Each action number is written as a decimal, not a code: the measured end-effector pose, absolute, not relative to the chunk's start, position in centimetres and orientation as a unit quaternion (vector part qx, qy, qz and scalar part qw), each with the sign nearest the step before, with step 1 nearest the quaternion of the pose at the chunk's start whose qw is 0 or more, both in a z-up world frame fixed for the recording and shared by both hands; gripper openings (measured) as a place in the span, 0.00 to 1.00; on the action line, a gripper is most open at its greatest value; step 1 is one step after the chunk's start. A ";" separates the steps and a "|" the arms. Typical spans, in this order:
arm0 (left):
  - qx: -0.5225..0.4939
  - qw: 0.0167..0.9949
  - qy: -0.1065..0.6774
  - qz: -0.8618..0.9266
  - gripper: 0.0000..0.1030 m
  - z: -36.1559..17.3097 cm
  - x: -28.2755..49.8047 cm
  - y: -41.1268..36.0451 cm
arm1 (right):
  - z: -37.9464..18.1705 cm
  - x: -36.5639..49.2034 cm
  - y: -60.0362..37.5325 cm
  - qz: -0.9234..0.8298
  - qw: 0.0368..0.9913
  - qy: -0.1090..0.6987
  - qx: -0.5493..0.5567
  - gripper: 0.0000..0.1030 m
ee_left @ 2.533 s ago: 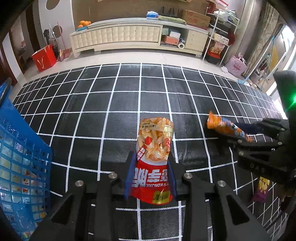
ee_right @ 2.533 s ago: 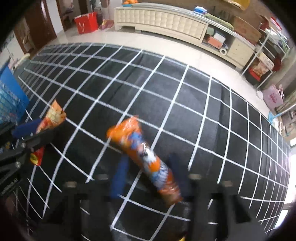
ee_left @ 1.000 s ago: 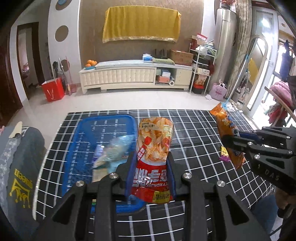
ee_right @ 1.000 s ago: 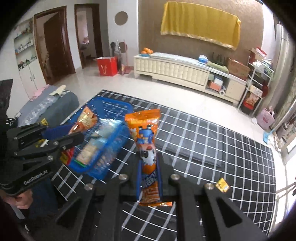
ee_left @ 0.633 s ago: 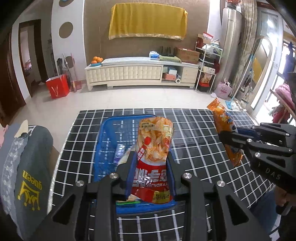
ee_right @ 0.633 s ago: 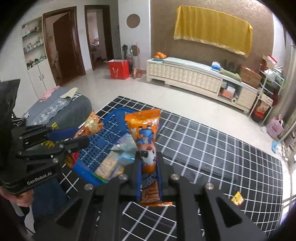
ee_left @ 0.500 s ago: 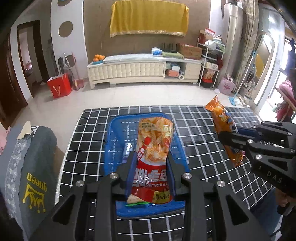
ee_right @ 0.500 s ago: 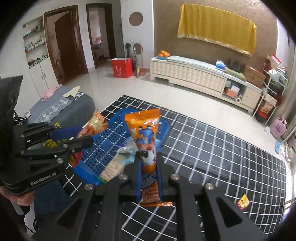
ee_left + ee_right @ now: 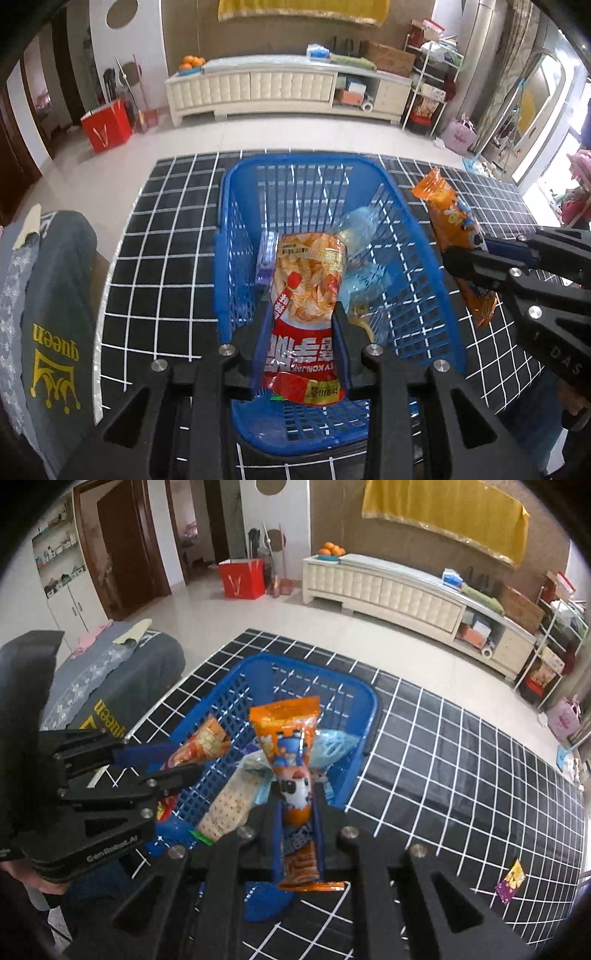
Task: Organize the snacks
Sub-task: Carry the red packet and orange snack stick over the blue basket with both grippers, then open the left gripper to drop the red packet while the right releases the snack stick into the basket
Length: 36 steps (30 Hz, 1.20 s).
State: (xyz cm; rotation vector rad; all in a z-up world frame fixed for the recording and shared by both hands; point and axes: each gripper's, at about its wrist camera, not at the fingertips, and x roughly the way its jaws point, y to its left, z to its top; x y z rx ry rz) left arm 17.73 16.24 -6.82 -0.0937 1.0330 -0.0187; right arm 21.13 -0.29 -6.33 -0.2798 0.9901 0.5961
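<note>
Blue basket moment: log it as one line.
left hand-held gripper: red snack bag over blue basket | right hand-held gripper: orange snack pack | unreleased

Two grippers: the left gripper [image 9: 301, 314] and the right gripper [image 9: 297, 805], one snack bag clamped in each. One red-and-orange konjac snack bag [image 9: 306, 295] sits in the left; one orange cartoon snack bag [image 9: 290, 760] in the right. One blue basket [image 9: 236, 221] lies on one black grid mat [image 9: 155, 236]. Inside the basket, at least three packets can be counted: one cracker packet [image 9: 229, 808], one pale blue translucent bag [image 9: 360, 230] and one purple packet [image 9: 266, 258]; others beneath cannot be counted. One small purple-and-yellow packet [image 9: 511, 882] lies loose on the mat. One red paper bag [image 9: 242, 578] stands on the floor.
</note>
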 end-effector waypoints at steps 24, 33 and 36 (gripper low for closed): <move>-0.041 0.885 0.464 0.017 0.57 -3.7 14.9 18.2 | -5.4 20.1 3.0 0.305 0.814 0.477 -0.128 0.17; -0.055 0.883 0.464 0.044 0.59 -5.0 14.5 21.6 | -9.1 20.9 6.8 0.310 0.786 0.513 -0.149 0.17; -0.064 0.879 0.469 0.049 0.59 -5.8 14.6 22.4 | -9.9 20.9 7.5 0.304 0.784 0.517 -0.159 0.17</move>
